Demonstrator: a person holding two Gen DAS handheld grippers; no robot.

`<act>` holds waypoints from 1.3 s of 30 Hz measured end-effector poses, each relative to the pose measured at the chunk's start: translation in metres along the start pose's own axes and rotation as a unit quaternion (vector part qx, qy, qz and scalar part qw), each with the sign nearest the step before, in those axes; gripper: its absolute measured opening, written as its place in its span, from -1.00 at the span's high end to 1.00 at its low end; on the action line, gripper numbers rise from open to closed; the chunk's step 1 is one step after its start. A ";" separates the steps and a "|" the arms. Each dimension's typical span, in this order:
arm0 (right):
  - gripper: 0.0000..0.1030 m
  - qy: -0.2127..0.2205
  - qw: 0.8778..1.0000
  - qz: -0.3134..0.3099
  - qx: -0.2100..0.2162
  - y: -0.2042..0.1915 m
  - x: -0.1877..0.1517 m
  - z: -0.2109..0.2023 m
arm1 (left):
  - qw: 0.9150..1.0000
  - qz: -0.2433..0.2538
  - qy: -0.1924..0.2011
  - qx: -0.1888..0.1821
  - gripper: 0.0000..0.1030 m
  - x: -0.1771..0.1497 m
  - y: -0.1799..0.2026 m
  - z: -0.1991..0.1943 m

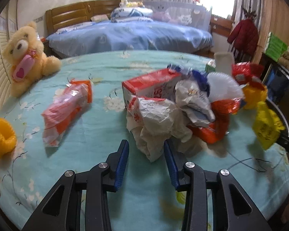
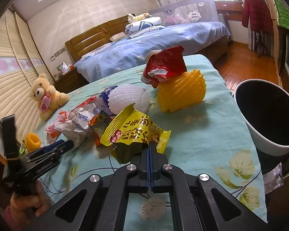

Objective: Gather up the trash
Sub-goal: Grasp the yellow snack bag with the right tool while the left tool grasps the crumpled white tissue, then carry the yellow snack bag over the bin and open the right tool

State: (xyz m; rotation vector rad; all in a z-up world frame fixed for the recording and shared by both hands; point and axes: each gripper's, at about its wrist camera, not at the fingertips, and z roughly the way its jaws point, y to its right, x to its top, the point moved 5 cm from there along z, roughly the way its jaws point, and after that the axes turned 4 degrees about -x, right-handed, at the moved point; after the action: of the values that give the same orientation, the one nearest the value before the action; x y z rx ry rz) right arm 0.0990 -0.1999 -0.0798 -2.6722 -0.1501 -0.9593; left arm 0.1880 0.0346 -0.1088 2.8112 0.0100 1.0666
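Note:
A heap of trash lies on the turquoise flowered sheet [image 1: 98, 134]. It holds crumpled white paper [image 1: 156, 119], a red and white box [image 1: 150, 80] and orange wrappers. My left gripper [image 1: 146, 152] is open, its blue pads either side of the paper's lower tip; the left pad stands clear of it. It shows again as the left gripper [image 2: 70, 144] in the right wrist view, held by a hand [image 2: 27, 202]. My right gripper [image 2: 150, 148] is shut on the edge of a yellow snack wrapper [image 2: 133, 129], which hangs above the sheet as the yellow wrapper [image 1: 265, 127].
A white bin with a dark inside [image 2: 267, 115] stands off the sheet's right edge. A yellow foam net [image 2: 181, 90], a white foam net [image 2: 129, 98] and a red wrapper [image 2: 165, 65] lie beyond. An orange-pink wrapper [image 1: 67, 107], another yellow net [image 1: 2, 136] and a teddy bear [image 1: 27, 57] sit left.

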 end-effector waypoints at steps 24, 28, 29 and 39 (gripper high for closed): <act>1.00 0.024 0.999 0.029 -0.004 0.037 -0.001 -0.036 | 0.989 0.029 0.096 -0.107 0.91 -0.004 0.050 -0.097; 1.00 0.027 0.999 0.042 -0.014 0.055 -0.002 -0.041 | 0.987 0.048 0.086 -0.125 0.91 -0.002 0.072 -0.090; 1.00 0.029 0.998 0.046 -0.018 0.061 -0.002 -0.042 | 0.987 0.052 0.083 -0.129 0.91 -0.002 0.077 -0.087; 1.00 0.033 0.995 0.081 -0.053 0.113 0.002 -0.054 | 0.981 0.096 0.055 -0.159 0.91 0.017 0.126 -0.047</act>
State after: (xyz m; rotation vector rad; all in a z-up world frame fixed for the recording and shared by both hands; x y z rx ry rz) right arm 0.0903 -0.3240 -0.0661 -2.6929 0.1335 -1.0270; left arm 0.1646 -0.0833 -0.0462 2.5019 -0.3918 1.1466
